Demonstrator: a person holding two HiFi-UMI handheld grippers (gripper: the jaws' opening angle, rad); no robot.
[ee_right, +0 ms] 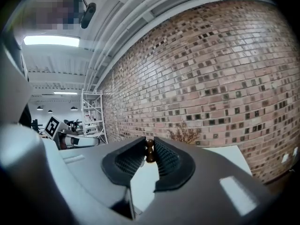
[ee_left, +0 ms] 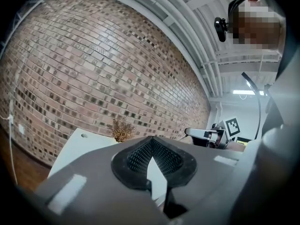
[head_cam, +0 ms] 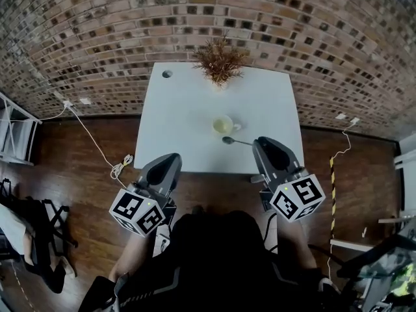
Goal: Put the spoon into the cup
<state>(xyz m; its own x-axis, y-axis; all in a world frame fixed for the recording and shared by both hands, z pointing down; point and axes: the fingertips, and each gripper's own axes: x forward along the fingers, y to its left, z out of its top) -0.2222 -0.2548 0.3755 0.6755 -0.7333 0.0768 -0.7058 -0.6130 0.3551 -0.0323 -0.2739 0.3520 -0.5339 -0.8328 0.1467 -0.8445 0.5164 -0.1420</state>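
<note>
Beside the cup (head_cam: pixel 222 125) on the table (head_cam: pixel 188 109), I am holding the spoon (head_cam: pixel 229 140) by its handle end in my right gripper's (head_cam: pixel 260 142) clamped jaws, with dropping it in left to do, my left gripper (head_cam: pixel 173 157) hanging closed, empty.

Looked steeply down from the head, well above the white table (head_cam: pixel 182 129). Rode close behind the left gripper (ee_left: pixel 151 142) and right gripper (ee_right: pixel 149 149), faced level toward the brick wall (ee_left: pixel 93 78); shared that table and dried plant (head_cam: pixel 220 60).
</note>
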